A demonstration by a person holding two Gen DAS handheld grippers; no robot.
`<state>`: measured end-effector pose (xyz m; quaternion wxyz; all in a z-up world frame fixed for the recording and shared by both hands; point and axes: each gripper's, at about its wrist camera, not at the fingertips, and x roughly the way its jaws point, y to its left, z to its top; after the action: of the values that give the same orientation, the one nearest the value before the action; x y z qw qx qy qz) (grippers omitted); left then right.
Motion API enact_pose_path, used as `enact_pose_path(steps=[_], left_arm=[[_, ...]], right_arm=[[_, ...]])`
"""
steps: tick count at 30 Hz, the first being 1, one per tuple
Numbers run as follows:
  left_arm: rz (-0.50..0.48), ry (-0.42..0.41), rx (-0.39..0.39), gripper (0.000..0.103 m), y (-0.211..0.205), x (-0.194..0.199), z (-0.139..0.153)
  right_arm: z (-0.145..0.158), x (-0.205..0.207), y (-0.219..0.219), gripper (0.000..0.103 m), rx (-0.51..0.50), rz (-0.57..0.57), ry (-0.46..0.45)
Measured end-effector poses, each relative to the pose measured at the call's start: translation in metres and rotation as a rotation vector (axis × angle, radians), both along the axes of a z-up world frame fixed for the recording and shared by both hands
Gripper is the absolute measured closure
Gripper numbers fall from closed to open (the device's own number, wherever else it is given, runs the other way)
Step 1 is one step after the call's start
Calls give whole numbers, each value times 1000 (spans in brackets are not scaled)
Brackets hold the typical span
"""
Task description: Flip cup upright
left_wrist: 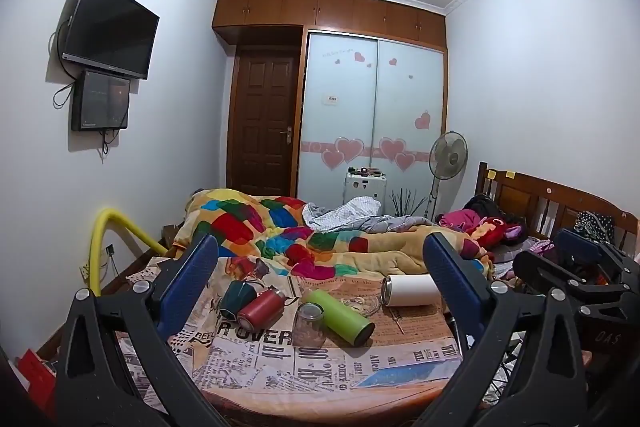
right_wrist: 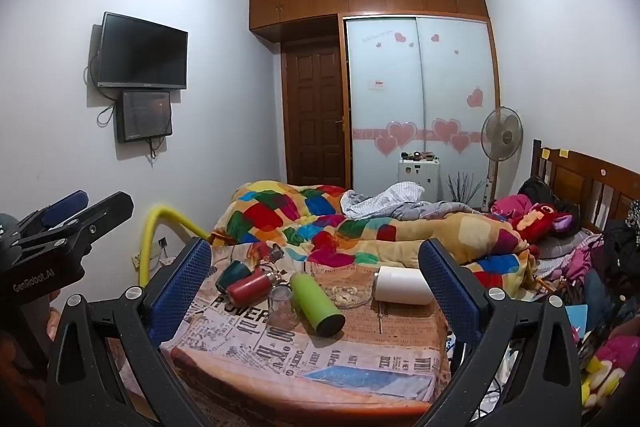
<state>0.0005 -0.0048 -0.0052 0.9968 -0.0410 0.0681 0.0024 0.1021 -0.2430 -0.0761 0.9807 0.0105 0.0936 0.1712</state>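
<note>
Several cups lie on a newspaper-print cloth (left_wrist: 280, 359) over a low table. A dark green mug (left_wrist: 237, 298) and a red bottle (left_wrist: 261, 309) lie on their sides at the left. A clear glass (left_wrist: 308, 325) stands mouth down in the middle. A green tumbler (left_wrist: 340, 317) and a white tumbler (left_wrist: 408, 290) lie on their sides. The same items show in the right wrist view: mug (right_wrist: 233, 275), red bottle (right_wrist: 250, 285), glass (right_wrist: 281, 307), green tumbler (right_wrist: 316, 303), white tumbler (right_wrist: 402, 285). My left gripper (left_wrist: 320, 291) and right gripper (right_wrist: 316, 287) are open, empty, held back from the table.
A glass ashtray (right_wrist: 347, 293) sits between the green and white tumblers. A bed with a colourful quilt (left_wrist: 280, 231) lies behind the table. A yellow tube (left_wrist: 108, 239) arcs at the left. Clutter (right_wrist: 600, 367) lies on the right.
</note>
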Motion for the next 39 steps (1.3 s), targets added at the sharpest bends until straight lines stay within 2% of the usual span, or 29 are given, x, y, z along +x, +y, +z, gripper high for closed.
enact_pose_path(steps=[39], left_arm=[[10,24,-14,0,4,13,-5]], right_arm=[[-5,0,-7,0,1,0,7]])
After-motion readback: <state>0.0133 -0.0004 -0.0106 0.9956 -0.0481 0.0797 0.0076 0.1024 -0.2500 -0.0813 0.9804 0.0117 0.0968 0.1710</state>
